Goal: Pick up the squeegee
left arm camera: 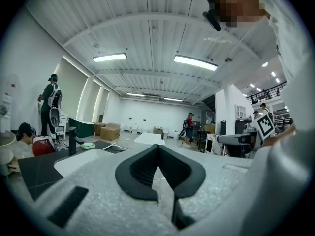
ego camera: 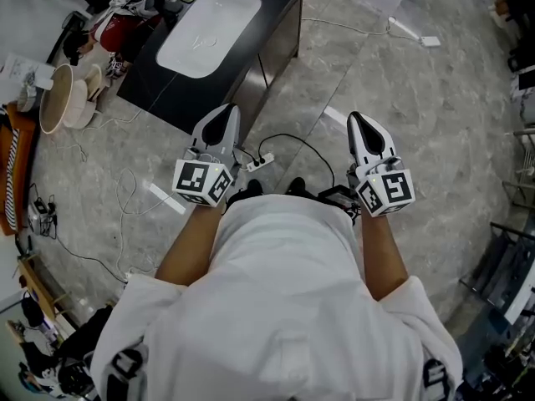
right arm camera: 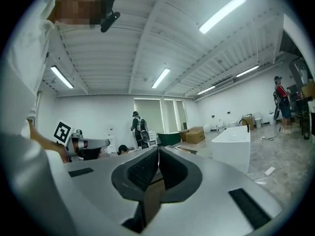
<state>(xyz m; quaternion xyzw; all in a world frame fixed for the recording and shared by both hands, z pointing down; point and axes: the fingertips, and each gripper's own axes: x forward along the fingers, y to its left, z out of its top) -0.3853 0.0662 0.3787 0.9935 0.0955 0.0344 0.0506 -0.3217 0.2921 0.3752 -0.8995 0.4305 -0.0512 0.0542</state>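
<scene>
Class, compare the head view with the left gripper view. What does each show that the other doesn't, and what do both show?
Head view only: the floor, with a power strip and cables lying on it.
Left gripper view only: the ceiling lights and a distant standing person in red.
Both: the black table, its white basin, and the left gripper, jaws shut and empty.
</scene>
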